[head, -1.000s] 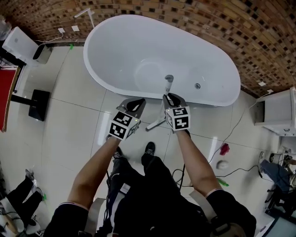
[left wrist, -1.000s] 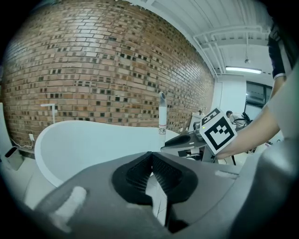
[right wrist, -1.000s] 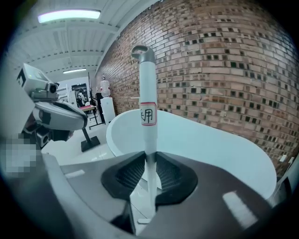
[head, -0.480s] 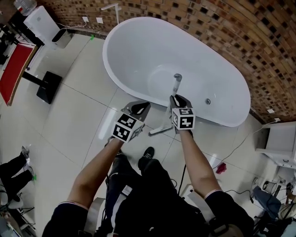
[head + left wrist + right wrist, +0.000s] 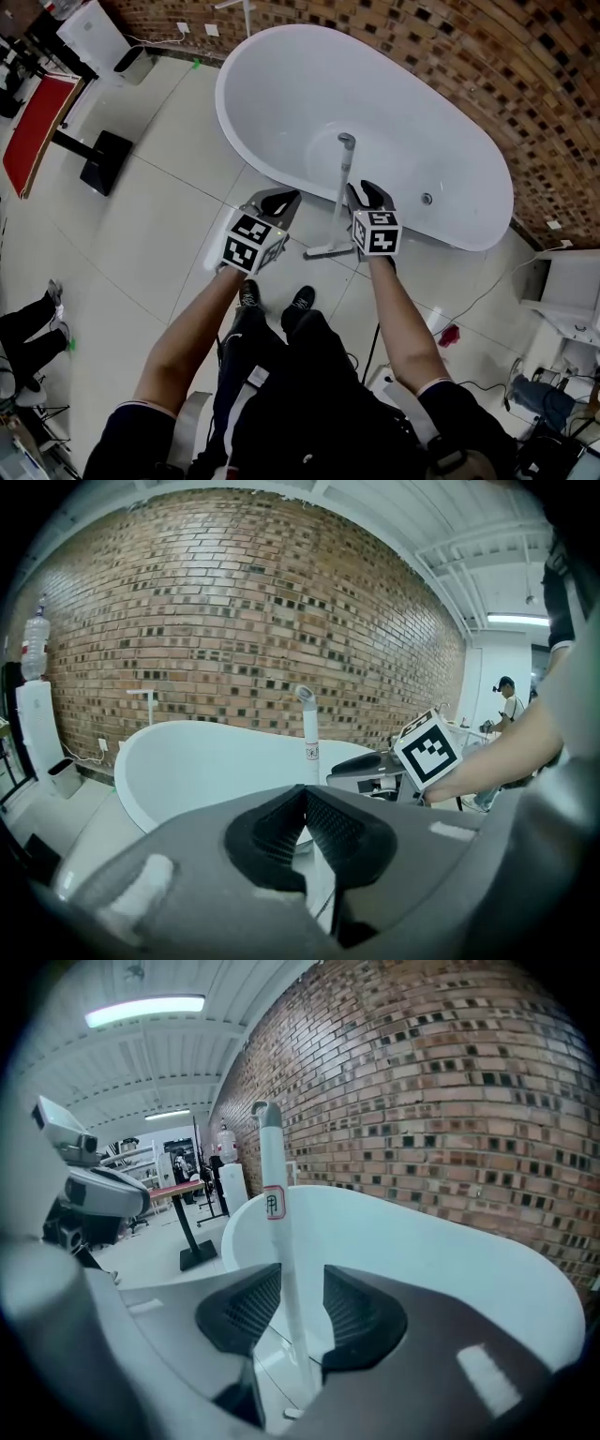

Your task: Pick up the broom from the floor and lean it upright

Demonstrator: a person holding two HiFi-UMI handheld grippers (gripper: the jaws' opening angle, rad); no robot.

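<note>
A red-topped table [image 5: 36, 131] and a black stand foot [image 5: 105, 161] sit at the far left on the pale tile floor [image 5: 159, 225]. The left gripper [image 5: 279, 199] hovers just left of the broom, its jaws pressed together with nothing between them [image 5: 305, 799]. The broom [image 5: 339, 197] stands nearly upright, its head on the floor right beside the white bathtub [image 5: 281, 84]; whether the handle touches the rim I cannot tell. The right gripper [image 5: 372, 194] sits at the handle [image 5: 278, 1232]. Its jaws have just been opening and now stand spread, with the handle between the pads but not squeezed [image 5: 300, 1279]. A brick wall [image 5: 487, 66] curves behind the tub.
</note>
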